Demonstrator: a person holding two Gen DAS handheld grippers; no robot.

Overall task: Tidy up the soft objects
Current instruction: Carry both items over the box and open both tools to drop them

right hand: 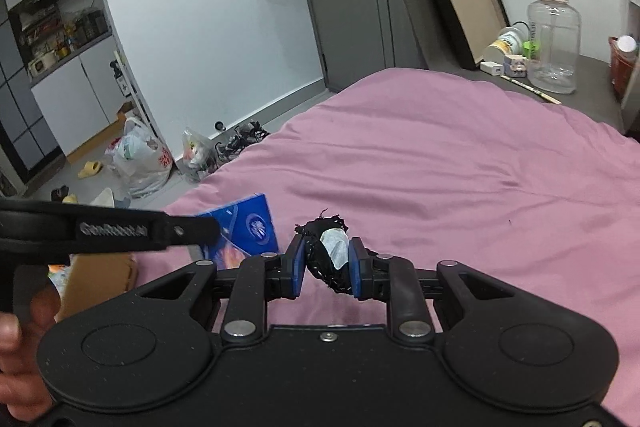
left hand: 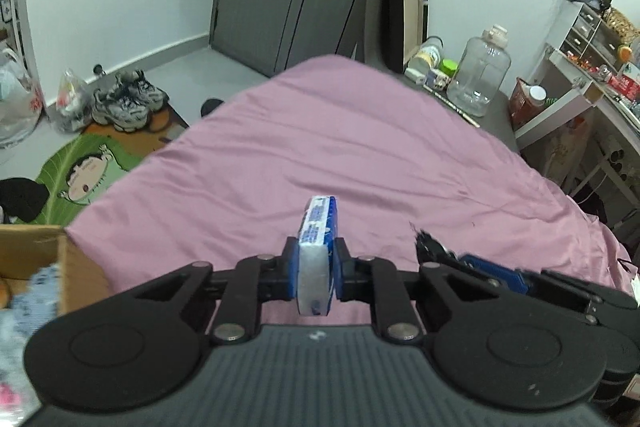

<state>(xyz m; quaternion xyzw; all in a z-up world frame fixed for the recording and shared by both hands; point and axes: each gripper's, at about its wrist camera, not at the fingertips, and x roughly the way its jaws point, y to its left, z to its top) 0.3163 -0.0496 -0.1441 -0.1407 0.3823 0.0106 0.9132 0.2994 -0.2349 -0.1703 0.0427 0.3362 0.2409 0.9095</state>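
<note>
**Two grippers each hold a soft item above a pink bed**

In the left wrist view, the left gripper [left hand: 315, 273] sits at lower centre, its blue pads clamped on a blue and white tissue pack [left hand: 317, 247] held on edge above the pink bedsheet [left hand: 320, 147]. A cardboard box [left hand: 36, 255] with blurred soft items lies at lower left. The right gripper shows at the lower right of this view.

In the right wrist view, the right gripper [right hand: 325, 263] at lower centre grips a bunched black fabric piece [right hand: 326, 247] with a pale patch. The tissue pack appears left of centre, with the left gripper's arm across it. A clear water jug [right hand: 554, 39] stands at upper right.
</note>
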